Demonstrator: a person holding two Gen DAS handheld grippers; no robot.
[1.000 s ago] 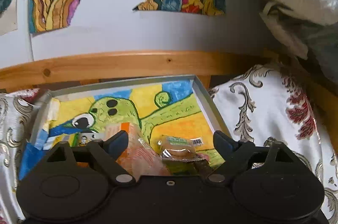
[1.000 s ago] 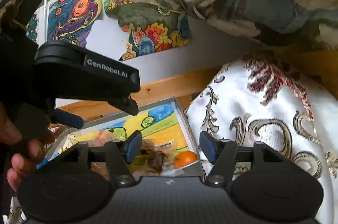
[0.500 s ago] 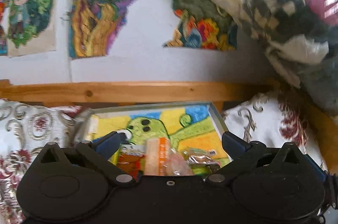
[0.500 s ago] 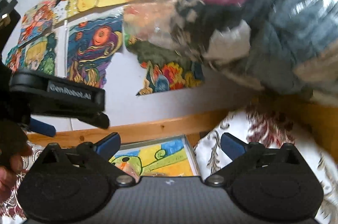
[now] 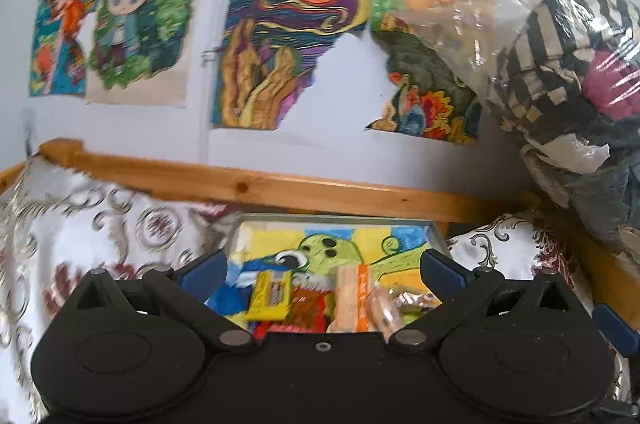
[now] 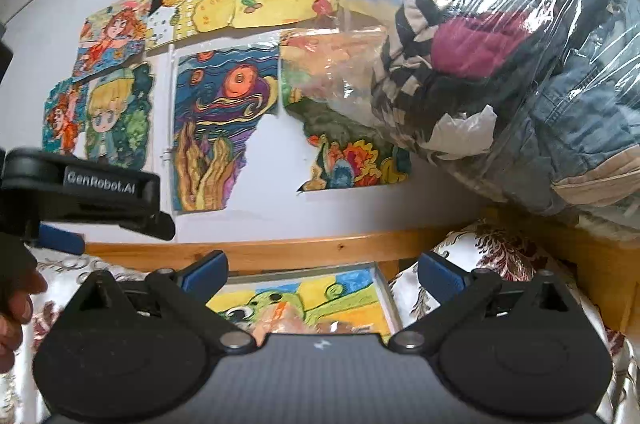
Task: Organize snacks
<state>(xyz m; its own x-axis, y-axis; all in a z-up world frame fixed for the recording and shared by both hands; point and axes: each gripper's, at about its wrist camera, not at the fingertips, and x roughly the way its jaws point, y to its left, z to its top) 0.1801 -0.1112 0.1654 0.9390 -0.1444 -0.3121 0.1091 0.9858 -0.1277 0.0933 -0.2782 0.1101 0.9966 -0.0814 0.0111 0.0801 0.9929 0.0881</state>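
In the left wrist view, the left gripper (image 5: 322, 270) has its two blue fingers spread wide and nothing is between them. Just past the fingers and a bit lower sits a shallow box (image 5: 437, 236) with a green cartoon drawing inside. The snacks lie in the near part of that box: a yellow packet (image 5: 270, 295) toward the left finger, a red and brown packet (image 5: 306, 308) in the middle, a long orange and pale packet (image 5: 352, 298) beside it, and a shiny wrapped one (image 5: 416, 300) toward the right finger. The print on these packets is too blurry to read. In the right wrist view, the right gripper (image 6: 322, 272) is spread wide too and holds nothing. The same box (image 6: 382, 288) is just ahead and below it, and only the orange snack (image 6: 280, 318) peeks over the gripper body. Off to the left is the other gripper's black arm (image 6: 92, 183), with white letters that say "GenRobot.AI". A hand (image 6: 16, 300) holds it at the far left edge. Up and to the right hangs a big clear bag of clothes (image 6: 520, 83). I think things could go wrong because both grippers point up at the wall, so a reach down could miss a snack or squash the soft packets. The two grippers are close, so they might bump.
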